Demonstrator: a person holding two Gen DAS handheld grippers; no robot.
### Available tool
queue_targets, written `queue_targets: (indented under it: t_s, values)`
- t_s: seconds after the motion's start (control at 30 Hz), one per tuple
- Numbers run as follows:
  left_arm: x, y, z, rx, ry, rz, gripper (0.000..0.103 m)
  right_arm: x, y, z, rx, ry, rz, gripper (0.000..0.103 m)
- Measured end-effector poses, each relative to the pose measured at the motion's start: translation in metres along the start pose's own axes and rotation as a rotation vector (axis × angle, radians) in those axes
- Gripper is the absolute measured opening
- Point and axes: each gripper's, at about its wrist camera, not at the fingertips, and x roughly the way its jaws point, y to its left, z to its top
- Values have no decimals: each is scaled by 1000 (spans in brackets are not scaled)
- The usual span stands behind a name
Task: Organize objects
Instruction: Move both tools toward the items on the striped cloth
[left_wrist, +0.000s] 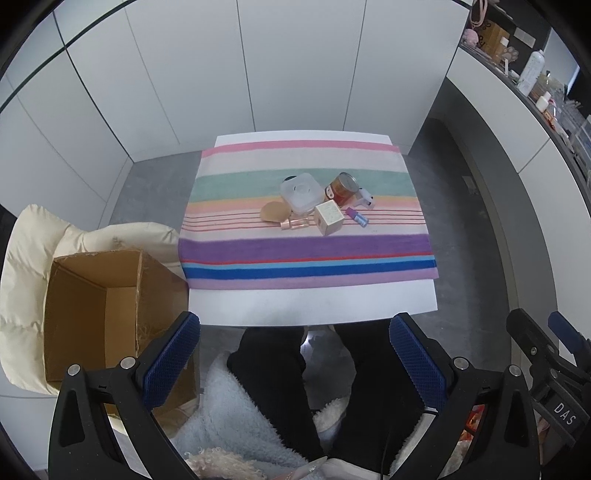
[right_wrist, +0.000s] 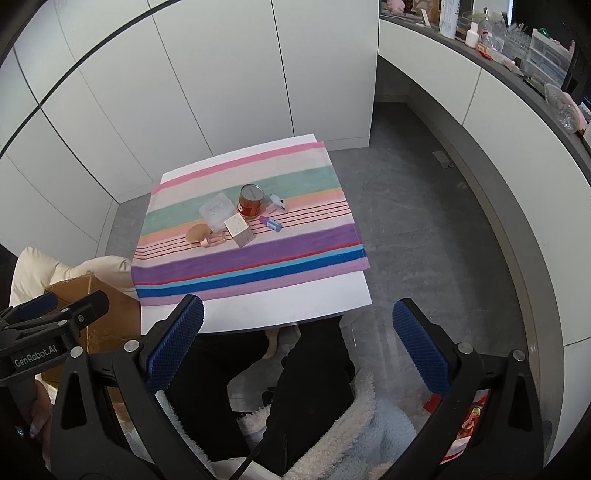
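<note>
Striped cloth (left_wrist: 306, 254): bands of pink, cream, mint, peach, purple, blue, with thin red lines. Table (left_wrist: 314, 302): white. Cardboard box (left_wrist: 92, 314): brown. Can (left_wrist: 341, 188): rust-red. Cube box (left_wrist: 328, 218): cream. Small tube (left_wrist: 357, 216): purple and blue. Gripper pads (left_wrist: 173, 354): dark blue, cross-hatched.

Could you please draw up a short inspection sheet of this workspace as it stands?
Surface: white table under a striped cloth.
Job's things: clear lidded container, red can, cream cube box, tan puff, pink bottle, purple-blue tube, white device, clustered mid-cloth; open cardboard box at table's left.
Clutter: nothing seen on the table.
Grippers: left gripper and right gripper open, short of the table.
Cables: one dark cable over the lap.
Surroundings: white cabinets, crowded counter.
</note>
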Motion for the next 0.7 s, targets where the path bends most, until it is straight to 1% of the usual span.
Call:
queue_targets:
  t_s: [0.07,0.1,0.53,0.7]
  values:
    - [5,2,3,-3,7,-2,103,4,0,2,0,5,-2,103]
    - [7,2,5,16,11,-22,103,5,1,3,-1,8,-2,103]
    - [39,11,28,6,36,-12,103,38,10,20,-6,55,-13,103]
    - [61,17,41,-14,49,-7,103,56,12,26,-7,77,-15,103]
